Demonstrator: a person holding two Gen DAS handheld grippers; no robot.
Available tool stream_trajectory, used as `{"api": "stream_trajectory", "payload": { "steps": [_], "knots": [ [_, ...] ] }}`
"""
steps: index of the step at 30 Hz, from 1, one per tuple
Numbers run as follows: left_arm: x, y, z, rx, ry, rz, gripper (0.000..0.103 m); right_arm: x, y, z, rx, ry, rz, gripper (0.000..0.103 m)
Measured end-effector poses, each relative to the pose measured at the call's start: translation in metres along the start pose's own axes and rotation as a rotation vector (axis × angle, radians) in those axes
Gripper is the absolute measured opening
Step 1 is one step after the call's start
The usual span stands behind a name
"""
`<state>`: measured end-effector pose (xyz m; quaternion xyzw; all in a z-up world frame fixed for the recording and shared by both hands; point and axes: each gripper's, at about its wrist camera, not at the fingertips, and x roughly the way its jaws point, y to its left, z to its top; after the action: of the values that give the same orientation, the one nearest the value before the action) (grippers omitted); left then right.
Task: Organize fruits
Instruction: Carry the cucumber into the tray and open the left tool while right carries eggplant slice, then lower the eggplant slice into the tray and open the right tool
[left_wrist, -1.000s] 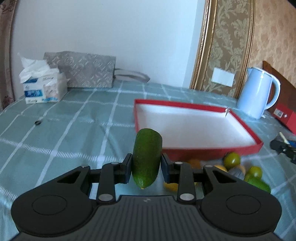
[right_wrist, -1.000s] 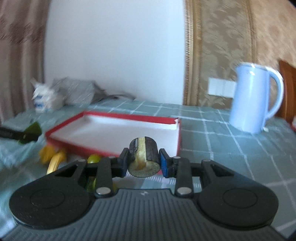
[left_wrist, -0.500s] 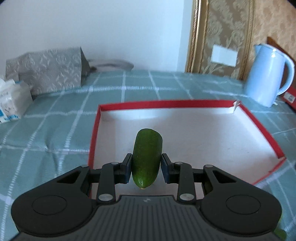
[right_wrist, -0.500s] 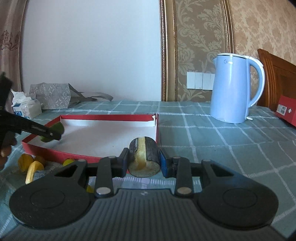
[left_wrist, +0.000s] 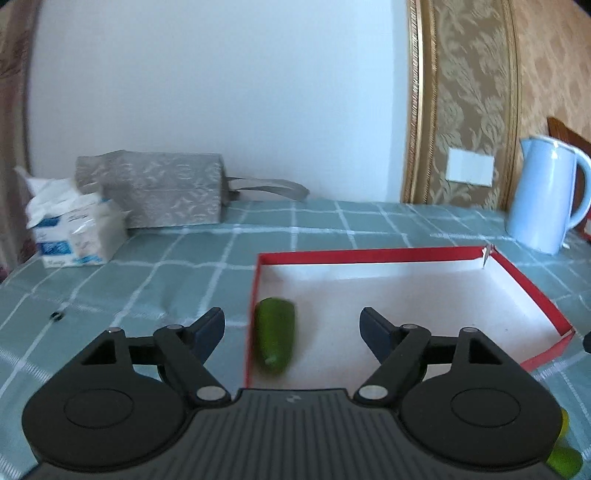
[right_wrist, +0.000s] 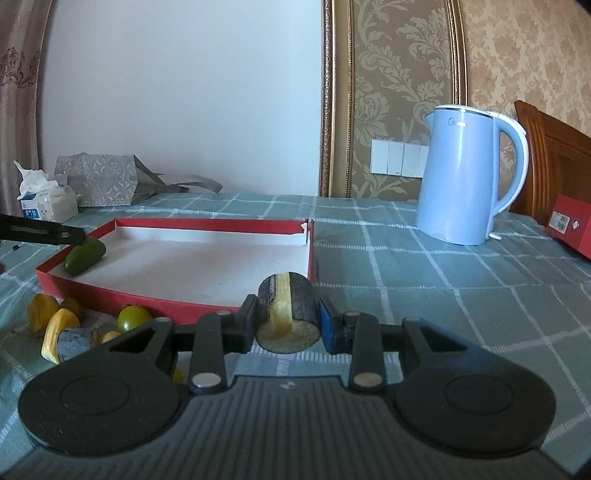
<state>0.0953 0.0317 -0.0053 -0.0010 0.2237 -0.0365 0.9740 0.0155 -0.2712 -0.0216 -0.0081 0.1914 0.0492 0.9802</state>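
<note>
Fingers (left_wrist: 207, 325) opening, kettle (right_wrist: 465, 177) beyond tray (right_wrist: 177, 302)

Green fruit (left_wrist: 275, 339) lying inside the red tray (left_wrist: 373, 254), against its left wall

The right tool (right_wrist: 287, 325) clamped a dark-skinned, yellow-cored fruit slice (right_wrist: 287, 314) just past the red tray's (right_wrist: 110, 291) near wall. A green fruit (right_wrist: 85, 256) lay in the tray's left corner, under the left tool's (right_wrist: 55, 233) tip. Loose yellow and green fruits (right_wrist: 55, 321) sat near the desk's (right_wrist: 443, 295) front-left edge.
</note>
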Motion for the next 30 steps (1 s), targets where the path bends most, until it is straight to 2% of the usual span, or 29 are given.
{"api": "stream_trajectory", "payload": {
  "steps": [8, 16, 21, 25, 30],
  "knots": [
    [-0.038, 0.029, -0.023, -0.105, 0.007, 0.012, 0.085, -0.003, 0.003, -0.002, -0.010, -0.009, -0.001, 0.032],
    [-0.037, 0.047, -0.030, -0.175, 0.065, 0.031, 0.085, -0.005, 0.008, 0.008, 0.008, -0.033, 0.019, 0.032],
    [-0.033, 0.047, -0.031, -0.174, 0.093, 0.036, 0.085, 0.014, 0.021, 0.029, -0.006, -0.023, 0.030, 0.032],
    [-0.032, 0.044, -0.031, -0.157, 0.094, 0.031, 0.085, 0.049, 0.033, 0.045, -0.023, 0.045, 0.036, 0.032],
    [-0.032, 0.042, -0.031, -0.144, 0.097, 0.026, 0.085, 0.100, 0.038, 0.049, 0.016, 0.155, 0.015, 0.032]
  ]
}}
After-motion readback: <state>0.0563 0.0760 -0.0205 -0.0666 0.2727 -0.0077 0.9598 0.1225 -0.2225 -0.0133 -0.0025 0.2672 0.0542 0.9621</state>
